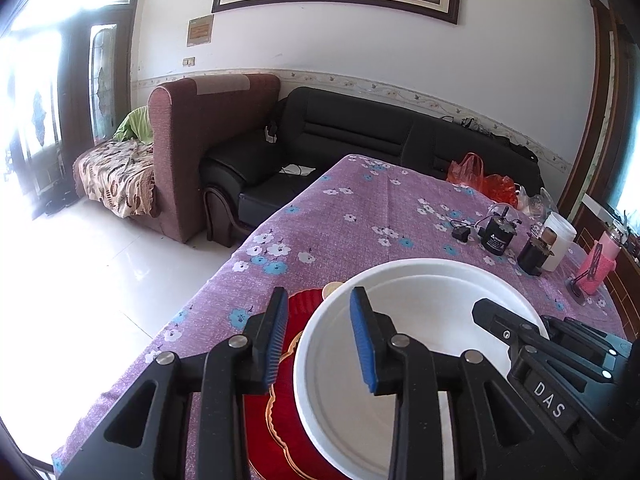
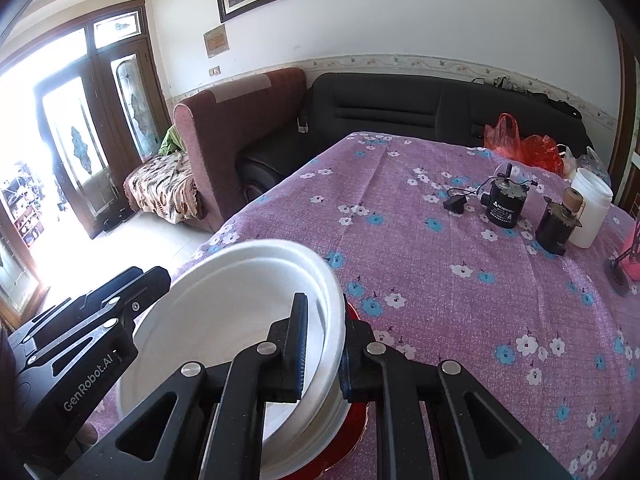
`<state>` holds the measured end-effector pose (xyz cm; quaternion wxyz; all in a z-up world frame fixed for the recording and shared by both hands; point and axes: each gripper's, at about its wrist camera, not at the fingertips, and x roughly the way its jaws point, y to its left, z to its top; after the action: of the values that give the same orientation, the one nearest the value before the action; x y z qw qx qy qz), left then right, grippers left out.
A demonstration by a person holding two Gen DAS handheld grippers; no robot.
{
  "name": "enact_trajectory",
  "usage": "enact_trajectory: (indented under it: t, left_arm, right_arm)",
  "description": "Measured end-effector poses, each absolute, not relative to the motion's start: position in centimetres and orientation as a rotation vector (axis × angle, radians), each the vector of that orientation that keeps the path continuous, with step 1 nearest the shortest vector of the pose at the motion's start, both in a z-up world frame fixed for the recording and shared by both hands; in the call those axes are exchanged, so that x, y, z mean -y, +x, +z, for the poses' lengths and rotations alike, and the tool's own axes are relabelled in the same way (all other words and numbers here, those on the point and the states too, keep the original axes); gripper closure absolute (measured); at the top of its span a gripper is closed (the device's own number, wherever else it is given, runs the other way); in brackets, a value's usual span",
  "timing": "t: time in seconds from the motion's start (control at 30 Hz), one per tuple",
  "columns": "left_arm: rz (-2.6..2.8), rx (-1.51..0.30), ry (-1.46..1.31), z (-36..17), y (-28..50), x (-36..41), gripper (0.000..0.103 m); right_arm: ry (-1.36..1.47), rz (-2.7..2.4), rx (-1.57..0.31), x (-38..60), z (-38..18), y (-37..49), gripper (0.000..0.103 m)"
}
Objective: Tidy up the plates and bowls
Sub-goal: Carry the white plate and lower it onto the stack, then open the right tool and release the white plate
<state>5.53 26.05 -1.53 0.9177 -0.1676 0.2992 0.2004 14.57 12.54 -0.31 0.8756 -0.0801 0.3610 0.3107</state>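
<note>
A white bowl (image 1: pixel 420 320) sits over a red plate with a gold rim (image 1: pixel 288 396) on the purple flowered tablecloth (image 1: pixel 348 216). My left gripper (image 1: pixel 320 340) is open, its jaws straddling the bowl's left rim without gripping it. In the right wrist view the white bowl (image 2: pixel 224 304) shows nested rims, and my right gripper (image 2: pixel 324 348) is shut on its right rim, one finger inside and one outside. The red plate (image 2: pixel 352 432) shows beneath. The right gripper also shows in the left wrist view (image 1: pixel 520 332).
Two dark motors (image 2: pixel 504 204) (image 2: pixel 556 224), a small black adapter (image 2: pixel 456 203), a white jar (image 2: pixel 588 212) and a pink item (image 1: pixel 600 268) stand at the table's far right. Red plastic bags (image 2: pixel 528 144) lie at the back. A black sofa (image 2: pixel 400 108) lies beyond the table's far edge.
</note>
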Motion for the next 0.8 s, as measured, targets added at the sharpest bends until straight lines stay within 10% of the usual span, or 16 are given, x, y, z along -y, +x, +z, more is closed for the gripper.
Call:
enact_trajectory:
  t: [0.27, 0.4, 0.47, 0.8]
  left_arm:
    - [0.438, -0.579, -0.356, -0.7, 4.5, -26.6, 0.039]
    - [0.447, -0.563, -0.347, -0.2, 4.0, -26.5, 0.02]
    - [0.455, -0.556, -0.343, 0.1, 3.7, -26.4, 0.018]
    - [0.475, -0.549, -0.328, 1.2, 2.3, -25.4, 0.014]
  right_arm:
    - [-0.178, 0.635, -0.73, -13.0, -0.3, 14.6, 0.088]
    - [-0.153, 0.63, -0.696, -12.6, 0.5, 14.3, 0.056]
    - [-0.132, 0.63, -0.669, -12.3, 1.3, 14.0, 0.039]
    - [-0.07, 0.612, -0.643, -9.5, 3.5, 12.8, 0.034]
